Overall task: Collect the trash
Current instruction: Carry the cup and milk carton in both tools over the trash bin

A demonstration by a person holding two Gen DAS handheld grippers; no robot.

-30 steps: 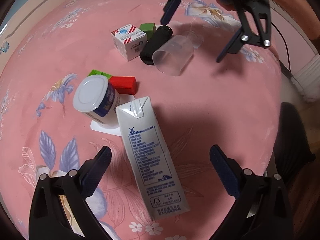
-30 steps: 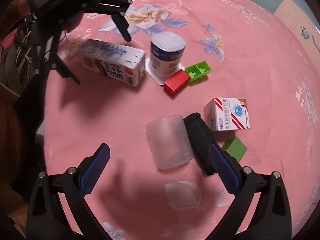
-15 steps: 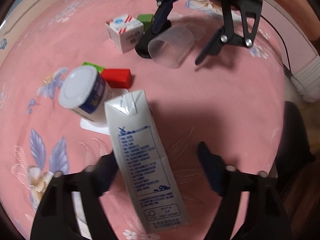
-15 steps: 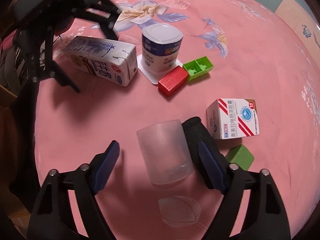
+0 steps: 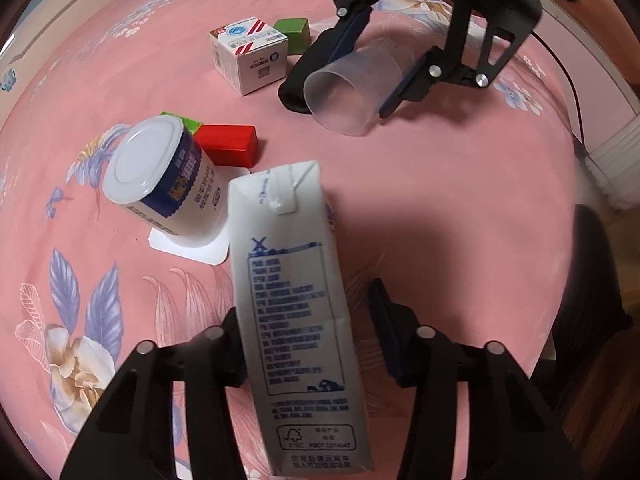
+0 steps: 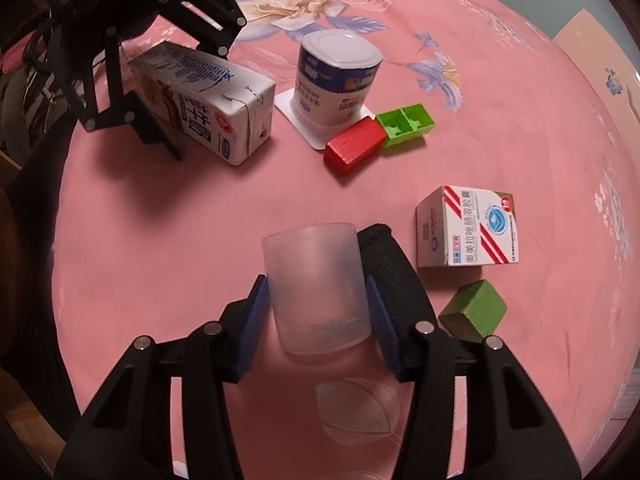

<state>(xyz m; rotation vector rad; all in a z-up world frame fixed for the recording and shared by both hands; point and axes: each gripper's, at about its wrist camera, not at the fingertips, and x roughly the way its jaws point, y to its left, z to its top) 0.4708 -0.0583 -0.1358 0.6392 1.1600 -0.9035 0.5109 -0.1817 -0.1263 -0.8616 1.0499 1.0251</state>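
Note:
A white milk carton (image 5: 298,300) lies on the pink flowered cloth (image 5: 460,208). My left gripper (image 5: 306,332) straddles its lower half; the left pad touches it, the right pad stands a little off. It also shows in the right wrist view (image 6: 208,100). My right gripper (image 6: 318,320) has closed on a clear plastic cup (image 6: 316,288) lying on its side, pads against both walls; the cup also shows in the left wrist view (image 5: 352,88). A white and blue yogurt tub (image 5: 164,176) stands upside down beside the carton.
A black cylinder (image 6: 394,276) lies right against the cup. A white medicine box (image 6: 466,228), a dark green block (image 6: 474,312), a red block (image 6: 354,144) and a light green tray (image 6: 406,122) lie around. The table edge runs along the right (image 5: 576,240).
Both grippers have moved forward and narrowed: the left now straddles the carton, the right has closed its pads onto the cup.

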